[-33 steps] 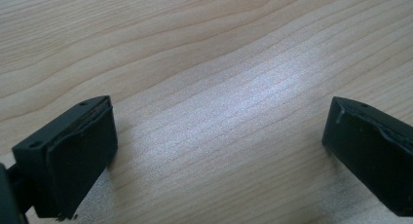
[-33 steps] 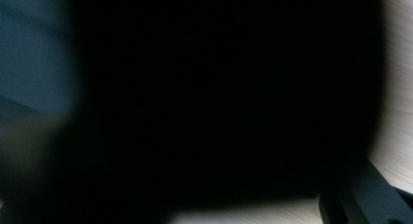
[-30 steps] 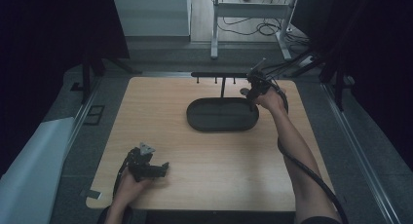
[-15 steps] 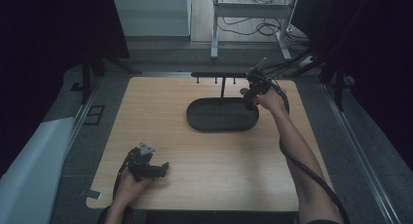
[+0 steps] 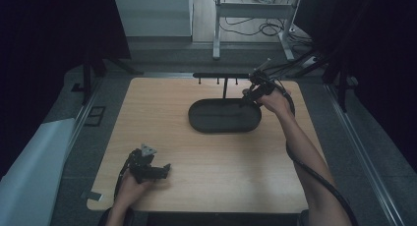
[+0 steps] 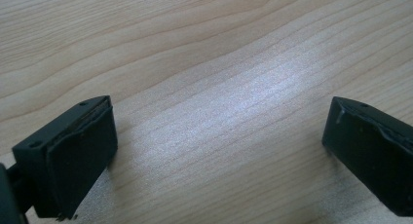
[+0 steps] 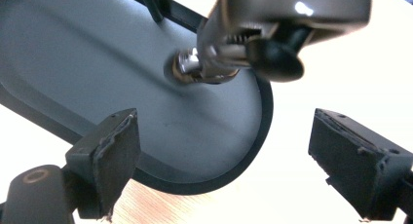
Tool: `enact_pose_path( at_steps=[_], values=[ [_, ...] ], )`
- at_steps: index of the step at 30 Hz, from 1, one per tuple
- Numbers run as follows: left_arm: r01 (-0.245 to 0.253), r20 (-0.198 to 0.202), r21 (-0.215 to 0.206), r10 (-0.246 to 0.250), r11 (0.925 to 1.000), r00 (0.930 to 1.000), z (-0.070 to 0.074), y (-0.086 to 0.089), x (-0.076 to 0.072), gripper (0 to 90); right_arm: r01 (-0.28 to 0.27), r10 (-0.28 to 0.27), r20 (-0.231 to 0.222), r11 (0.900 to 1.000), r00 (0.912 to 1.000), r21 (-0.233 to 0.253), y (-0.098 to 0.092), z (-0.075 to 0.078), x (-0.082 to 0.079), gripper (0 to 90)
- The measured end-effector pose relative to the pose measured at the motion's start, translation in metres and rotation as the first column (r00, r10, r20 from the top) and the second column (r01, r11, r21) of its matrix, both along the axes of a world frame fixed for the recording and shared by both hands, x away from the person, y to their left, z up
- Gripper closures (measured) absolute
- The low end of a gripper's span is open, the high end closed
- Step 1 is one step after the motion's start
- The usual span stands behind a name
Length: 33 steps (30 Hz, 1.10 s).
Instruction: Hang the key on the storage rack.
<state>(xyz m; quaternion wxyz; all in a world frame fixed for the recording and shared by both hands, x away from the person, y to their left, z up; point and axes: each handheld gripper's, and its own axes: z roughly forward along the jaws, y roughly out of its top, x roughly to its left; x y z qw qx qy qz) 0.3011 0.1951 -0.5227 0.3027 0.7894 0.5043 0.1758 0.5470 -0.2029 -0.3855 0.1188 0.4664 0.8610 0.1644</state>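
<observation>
While the right gripper (image 7: 221,170) has barely shifted over the last second, its jaws stand apart and empty just below the grey object (image 7: 272,29) hanging over the dark oval tray (image 5: 223,119), suggesting a grasp is pending; the left gripper (image 6: 221,151) rests open-jawed on the desk (image 5: 162,113).

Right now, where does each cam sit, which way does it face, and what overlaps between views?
High view: fixed above the person's side, looking forward and down on the wooden table; both forearms, left gripper, right gripper.
Left gripper view: rides the left gripper, faces bare wood between open jaws.
Right gripper view: rides the right gripper, open jaws over the dark oval tray, a metal part above.
Shared: tray in high and right gripper views.
</observation>
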Motion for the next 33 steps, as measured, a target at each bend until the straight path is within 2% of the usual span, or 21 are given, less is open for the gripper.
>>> enact_pose_path(
  at_steps=[7, 24, 33],
  values=[
    [0.002, 0.001, 0.002, -0.002, 1.0000, 1.0000, 0.000, 0.000, 0.000, 0.0, -0.035, 0.035, 0.023, 0.999, 0.9991, -0.013, -0.003, 0.003, -0.008, 9.4],
    [0.002, 0.001, 0.001, -0.002, 1.0000, 1.0000, 0.000, 0.000, 0.000, 0.0, -0.065, 0.064, 0.045, 0.997, 0.9970, 0.028, -0.016, 0.002, -0.030, 8.7],
    [0.002, 0.000, 0.002, -0.002, 1.0000, 1.0000, 0.000, 0.000, 0.000, 0.0, -0.092, 0.089, 0.071, 0.995, 0.9934, 0.037, -0.022, 0.002, -0.045, 8.4]
  ],
)
